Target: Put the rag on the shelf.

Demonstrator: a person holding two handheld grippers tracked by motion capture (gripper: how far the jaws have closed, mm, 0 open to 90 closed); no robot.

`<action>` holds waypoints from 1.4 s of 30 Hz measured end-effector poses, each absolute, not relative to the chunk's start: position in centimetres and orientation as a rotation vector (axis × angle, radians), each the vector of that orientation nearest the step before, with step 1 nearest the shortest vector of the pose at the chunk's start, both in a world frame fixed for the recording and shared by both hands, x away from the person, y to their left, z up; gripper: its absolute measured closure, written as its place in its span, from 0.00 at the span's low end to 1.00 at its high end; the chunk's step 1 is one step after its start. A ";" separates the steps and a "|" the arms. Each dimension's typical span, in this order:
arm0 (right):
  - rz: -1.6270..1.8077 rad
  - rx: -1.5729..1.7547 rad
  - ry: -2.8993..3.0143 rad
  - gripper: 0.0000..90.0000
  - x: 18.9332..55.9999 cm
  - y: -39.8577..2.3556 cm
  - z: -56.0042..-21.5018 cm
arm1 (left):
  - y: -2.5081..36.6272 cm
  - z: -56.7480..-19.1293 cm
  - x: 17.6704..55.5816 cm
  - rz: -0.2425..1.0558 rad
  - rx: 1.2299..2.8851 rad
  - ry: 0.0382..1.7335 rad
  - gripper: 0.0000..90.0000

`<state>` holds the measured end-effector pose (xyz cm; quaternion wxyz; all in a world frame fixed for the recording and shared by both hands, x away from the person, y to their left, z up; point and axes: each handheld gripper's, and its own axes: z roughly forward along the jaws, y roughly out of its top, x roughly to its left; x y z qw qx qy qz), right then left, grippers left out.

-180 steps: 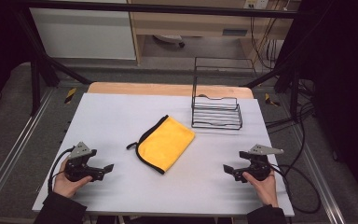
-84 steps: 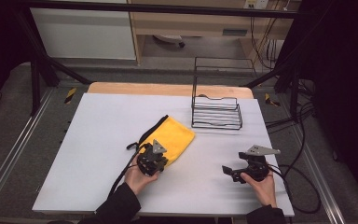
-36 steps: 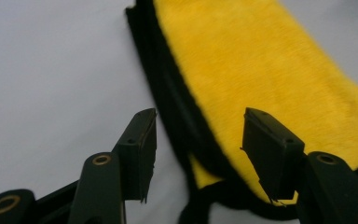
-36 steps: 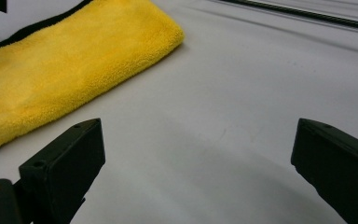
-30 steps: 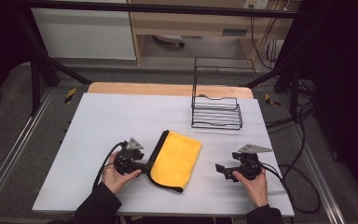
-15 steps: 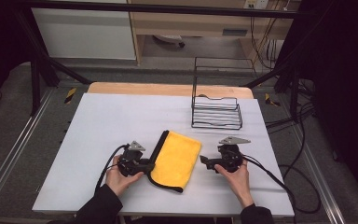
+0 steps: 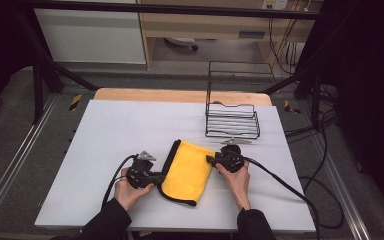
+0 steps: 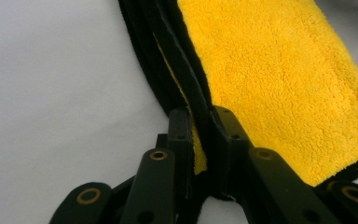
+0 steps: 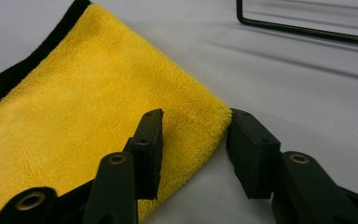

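Item: folded yellow cloth (image 7: 187, 170) — lies on the white table (image 7: 130, 125), near centre. Left gripper (image 8: 200, 135): jaws just closing, clenched on the black-trimmed left edge. Right gripper (image 9: 193, 140): jaws just closing, straddling the right corner, pads not yet pressing. Advice — seat the corner deep before pinching; lift both evenly.
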<state>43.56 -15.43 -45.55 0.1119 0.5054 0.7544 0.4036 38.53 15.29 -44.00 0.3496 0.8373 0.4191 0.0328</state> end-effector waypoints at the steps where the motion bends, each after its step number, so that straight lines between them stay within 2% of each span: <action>1: 1.196 1.502 2.223 0.75 43.6 -15.4 -45.5 | 15.3 -43.9 38.4 0.080 2.166 1.098 0.87; 4: 1.220 1.518 2.220 0.90 43.9 -15.3 -45.4 | 15.3 -43.8 38.0 0.086 2.163 1.105 0.87; 6: 1.234 1.521 2.228 0.92 44.0 -15.4 -45.2 | 15.3 -43.7 37.7 0.086 2.158 1.109 0.87; 14: 1.259 1.362 2.308 0.93 45.3 -14.4 -44.5 | 15.0 -43.5 35.4 0.100 2.118 1.157 0.87; 19: 1.212 1.354 2.327 0.87 45.5 -14.0 -44.9 | 14.9 -43.6 35.3 0.149 2.147 1.115 0.82; 20: 1.218 1.343 2.318 0.78 45.3 -14.3 -44.7 | 15.0 -43.3 35.3 0.185 2.168 1.070 0.76; 22: 1.238 1.330 2.288 0.68 45.1 -14.6 -44.3 | 15.2 -42.8 35.3 0.212 2.171 1.031 0.70; 26: 1.265 1.316 2.250 0.46 44.5 -15.6 -43.3 | 15.9 -41.9 36.4 0.256 2.161 0.986 0.51; 29: 1.280 1.318 2.243 0.33 43.9 -16.4 -42.9 | 16.2 -41.6 37.3 0.286 2.158 0.963 0.39; 30: 1.278 1.323 2.242 0.30 43.7 -16.6 -42.8 | 16.4 -41.5 37.8 0.292 2.164 0.961 0.34; 31: 1.278 1.323 2.242 0.30 43.7 -16.6 -42.8 | 16.4 -41.5 38.3 0.282 2.155 0.971 0.34; 32: 1.282 1.329 2.242 0.23 43.4 -17.1 -42.7 | 16.5 -41.6 39.1 0.275 2.148 0.979 0.27; 36: 1.278 1.321 2.251 0.15 42.6 -17.7 -42.7 | 16.4 -41.6 41.4 0.301 2.153 1.021 0.19; 42: 1.289 1.310 2.271 0.08 41.6 -18.3 -42.9 | 15.5 -41.8 44.2 0.316 2.105 1.063 0.21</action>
